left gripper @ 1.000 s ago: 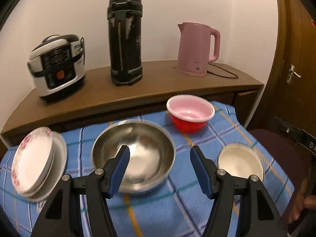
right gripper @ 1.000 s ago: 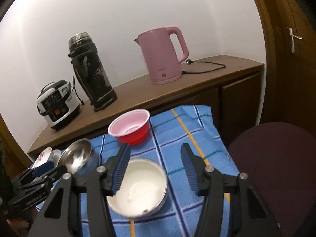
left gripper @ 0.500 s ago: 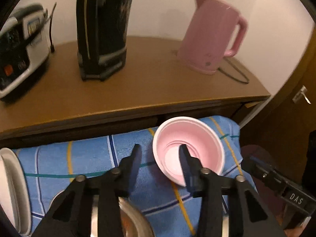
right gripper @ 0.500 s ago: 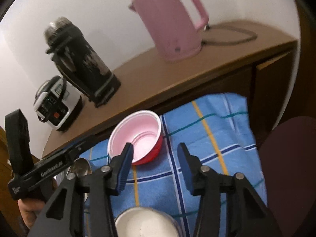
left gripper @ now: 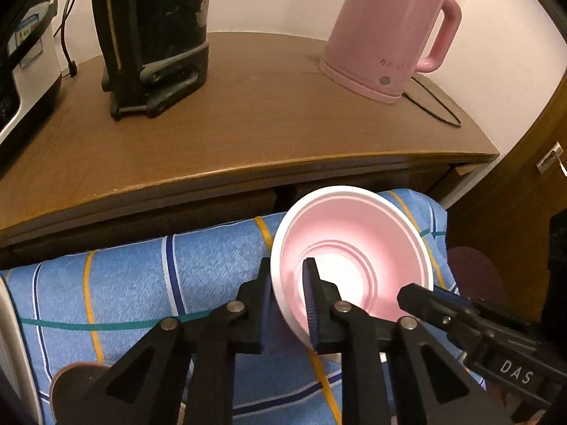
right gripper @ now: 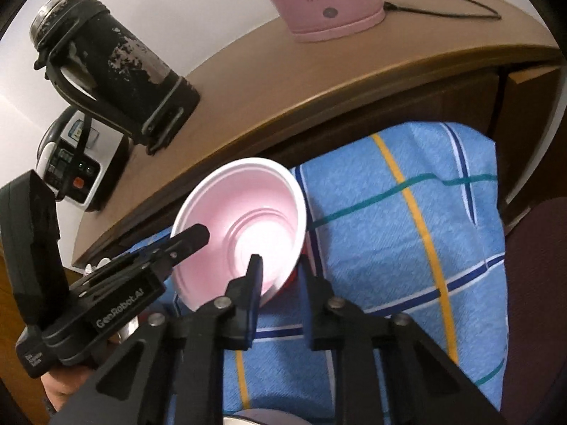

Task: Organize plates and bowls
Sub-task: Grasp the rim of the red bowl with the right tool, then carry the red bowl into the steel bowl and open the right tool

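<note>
1. The pink bowl is sitting at the far edge of the blue checked cloth, just below the wooden counter, where a pink kettle and a black flask are standing.
2. The left gripper is clamping the bowl's near-left rim, one finger inside and one outside, its jaws having just been closing onto it.
3. The right gripper is pinching the rim on the opposite side the same way, jaws likewise just drawn in on the wall, with the red outer skin showing between them.
4. Both tools are therefore gripping the one bowl; I am reading this as the pick-up step, with the bowl seemingly not yet lifted off the cloth.
5. The next move is probably calling for an even lift with both hands, keeping the thin bowl level so it is not buckling or twisting, then carrying it toward the other dishes for stacking.
</note>
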Demonstrator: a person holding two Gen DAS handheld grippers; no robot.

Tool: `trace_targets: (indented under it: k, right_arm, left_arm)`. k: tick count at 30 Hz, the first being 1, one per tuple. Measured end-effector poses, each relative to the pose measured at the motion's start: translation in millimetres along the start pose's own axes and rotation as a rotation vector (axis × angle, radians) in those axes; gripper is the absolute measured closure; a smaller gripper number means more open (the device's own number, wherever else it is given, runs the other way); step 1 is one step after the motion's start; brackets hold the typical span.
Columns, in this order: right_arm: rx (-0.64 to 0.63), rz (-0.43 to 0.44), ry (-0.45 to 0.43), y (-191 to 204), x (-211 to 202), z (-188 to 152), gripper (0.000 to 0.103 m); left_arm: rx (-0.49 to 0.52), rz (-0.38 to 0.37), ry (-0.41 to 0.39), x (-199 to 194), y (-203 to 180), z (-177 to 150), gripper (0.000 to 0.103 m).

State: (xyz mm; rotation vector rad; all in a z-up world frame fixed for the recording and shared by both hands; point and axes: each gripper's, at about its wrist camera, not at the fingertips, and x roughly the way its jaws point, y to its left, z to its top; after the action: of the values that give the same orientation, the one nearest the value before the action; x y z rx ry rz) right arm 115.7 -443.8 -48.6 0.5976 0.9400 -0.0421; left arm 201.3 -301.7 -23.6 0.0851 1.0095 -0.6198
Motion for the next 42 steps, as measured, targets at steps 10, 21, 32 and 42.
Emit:
trace_targets:
  k: [10,21,32,42]
  right_arm:
    - [-0.074,0.068,-0.085,43,-55,-16,0.084]
    - [-0.17,0.185,-0.07,121,-52,-63,0.084]
    - [-0.196,0.126,-0.008,135,-9,-95,0.082]
    - [-0.226,0.079,-0.069,140,-15,-98,0.051]
  left_arm:
    - [0.029,0.005,-0.149,-90,14,-19,0.086]
    - [-0.03,0.129,-0.176,-142,83,-76,0.086]
    - [-0.022,0.188,-0.085,-109,104,-104,0.086]
    - [0.009,0.237,-0.111,-116,100,-103,0.086]
